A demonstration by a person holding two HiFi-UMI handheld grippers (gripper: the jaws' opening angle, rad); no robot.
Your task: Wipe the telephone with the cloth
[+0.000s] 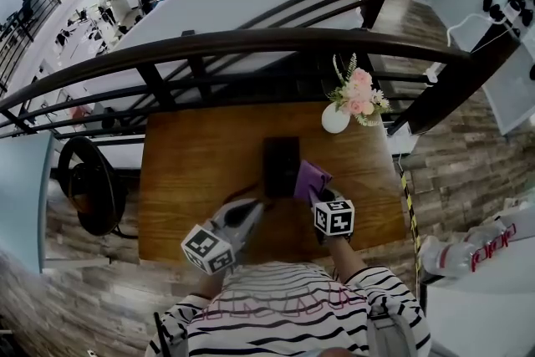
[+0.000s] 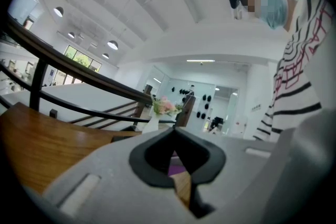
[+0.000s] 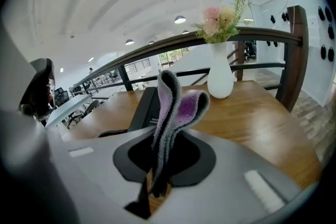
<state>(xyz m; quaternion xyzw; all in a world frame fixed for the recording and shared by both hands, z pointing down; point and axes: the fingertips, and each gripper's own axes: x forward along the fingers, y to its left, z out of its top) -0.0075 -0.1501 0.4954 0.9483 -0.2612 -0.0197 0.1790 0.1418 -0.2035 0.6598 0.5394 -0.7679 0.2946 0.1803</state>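
The telephone [image 1: 282,165] lies dark at the centre of the frame on the wooden table [image 1: 184,180], just ahead of the right gripper [image 1: 316,195], whose jaws are clamped on one end of the purple cloth [image 1: 311,178]. The left gripper [image 1: 264,202], lower left of centre, has its jaws together on nothing. With the cloth's free folds standing loose, a hard stroke could likely drag it out or let bare jaw tips scrape the phone, and the unpinned phone might slide toward the vase [image 1: 335,119] at upper right.
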